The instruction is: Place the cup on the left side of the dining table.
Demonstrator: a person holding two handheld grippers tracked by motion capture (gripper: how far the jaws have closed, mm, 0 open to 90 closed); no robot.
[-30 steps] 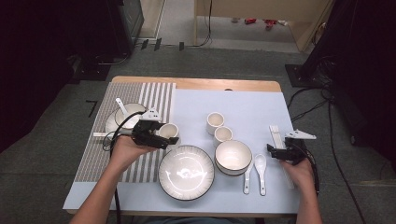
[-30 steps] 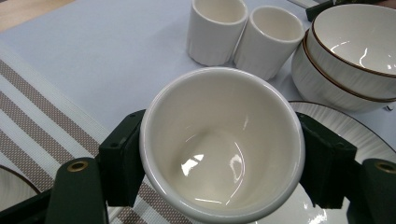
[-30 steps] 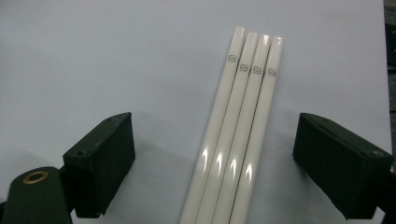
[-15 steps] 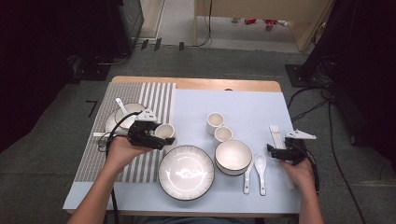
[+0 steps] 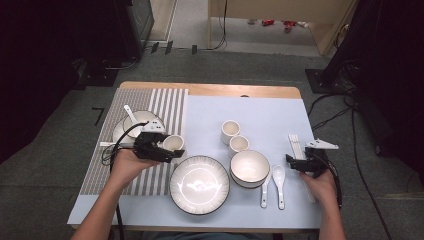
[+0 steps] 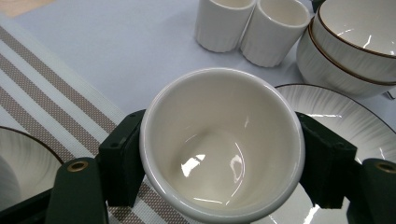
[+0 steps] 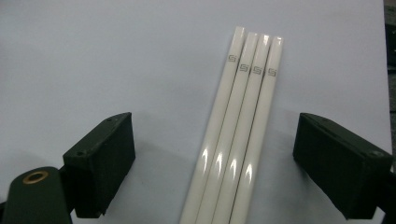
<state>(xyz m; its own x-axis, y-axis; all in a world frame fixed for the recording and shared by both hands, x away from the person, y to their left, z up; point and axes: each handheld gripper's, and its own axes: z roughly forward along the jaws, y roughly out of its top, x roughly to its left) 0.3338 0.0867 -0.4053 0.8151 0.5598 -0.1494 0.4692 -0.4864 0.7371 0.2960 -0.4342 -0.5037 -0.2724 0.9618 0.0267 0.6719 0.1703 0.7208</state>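
Jaws of the left gripper [image 6: 219, 154] stand wide and press on either side of a cup [image 6: 222, 144], one pad against each wall below the rim, so the cup fills the whole gap between them. From the high view this gripper [image 5: 167, 148] carries the cup at the seam where the striped mat [image 5: 165, 105] meets the blue cloth [image 5: 270, 117]; whether the cup's foot touches the surface I cannot tell. Ahead of the jaws, beyond the cup, two more cups [image 6: 252, 28] stand touching each other, with stacked bowls [image 6: 355, 46] to their right and a plate [image 6: 345, 121] just under and beside the right-hand jaw. Behind the left-hand jaw a saucer's [image 6: 23, 163] rim shows.

Jaws of the right gripper [image 7: 212, 172] are spread well apart and grip nothing. Four chopsticks [image 7: 238, 140] lie side by side between them, running away from the jaws, clear of both pads. In the high view this gripper [image 5: 302, 162] rests near the cloth's right edge, with two spoons [image 5: 272, 185] to its left.

Judging by this, the step in hand is moving the held cup, with the chopsticks waiting. The next move calls for a firm grip on the cup, a level carry so the rim clears the plate, and a gentle set-down before the jaws part.
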